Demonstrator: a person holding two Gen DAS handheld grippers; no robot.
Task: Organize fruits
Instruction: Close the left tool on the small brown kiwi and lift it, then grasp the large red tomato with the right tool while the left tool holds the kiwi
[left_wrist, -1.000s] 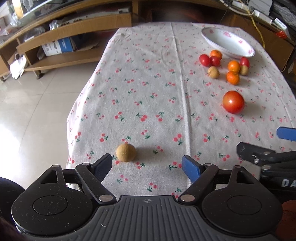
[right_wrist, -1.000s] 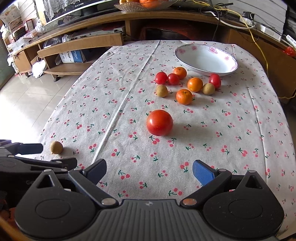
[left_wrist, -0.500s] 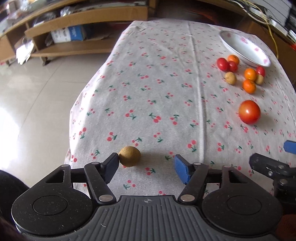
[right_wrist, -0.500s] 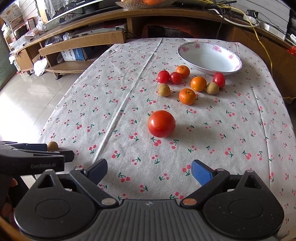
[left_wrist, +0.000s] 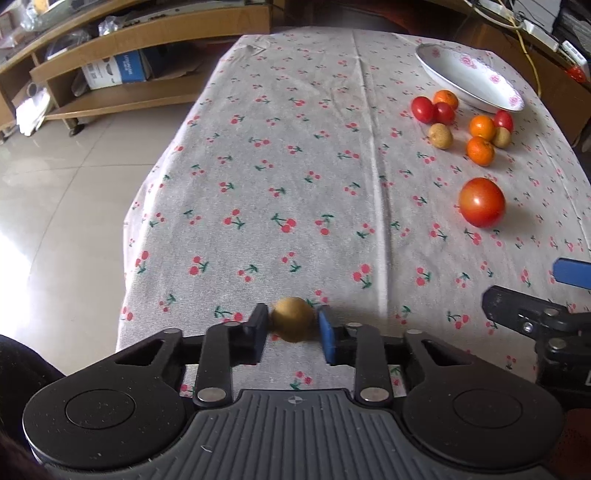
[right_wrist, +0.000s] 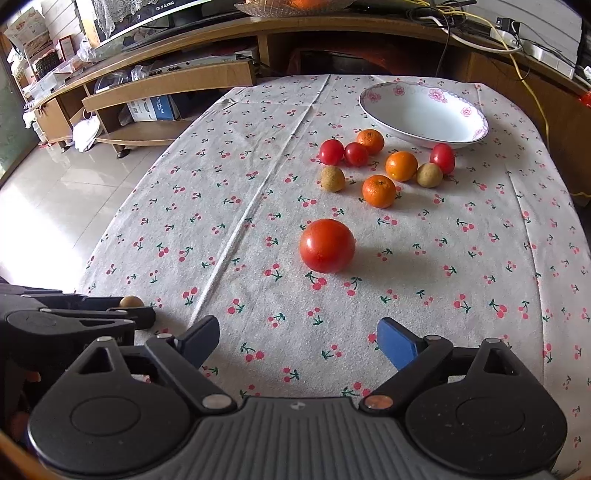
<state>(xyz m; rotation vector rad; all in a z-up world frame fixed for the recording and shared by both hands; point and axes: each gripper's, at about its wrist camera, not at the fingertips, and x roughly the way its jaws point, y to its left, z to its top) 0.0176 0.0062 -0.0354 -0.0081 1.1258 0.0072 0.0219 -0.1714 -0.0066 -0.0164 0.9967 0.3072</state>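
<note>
A small round brown fruit (left_wrist: 293, 319) lies near the table's front left edge, and my left gripper (left_wrist: 290, 334) is shut on it, a pad against each side. The right wrist view shows that same fruit (right_wrist: 131, 301) peeking above the left gripper's fingers. My right gripper (right_wrist: 297, 341) stands open over bare cloth, nothing between its fingers. A large red tomato (right_wrist: 327, 245) rests ahead of it. Farther back lie several small tomatoes, oranges (right_wrist: 379, 191) and brown fruits beside a white flowered bowl (right_wrist: 423, 112).
The cherry-print tablecloth (left_wrist: 295, 166) covers the table, whose left edge drops to a tiled floor (left_wrist: 66, 206). Wooden shelving (right_wrist: 166, 85) with boxes stands beyond the far edge, and cables hang at the back right.
My left gripper has slid forward around the brown fruit and shut on it. The right gripper has held nearly still and stays open.
</note>
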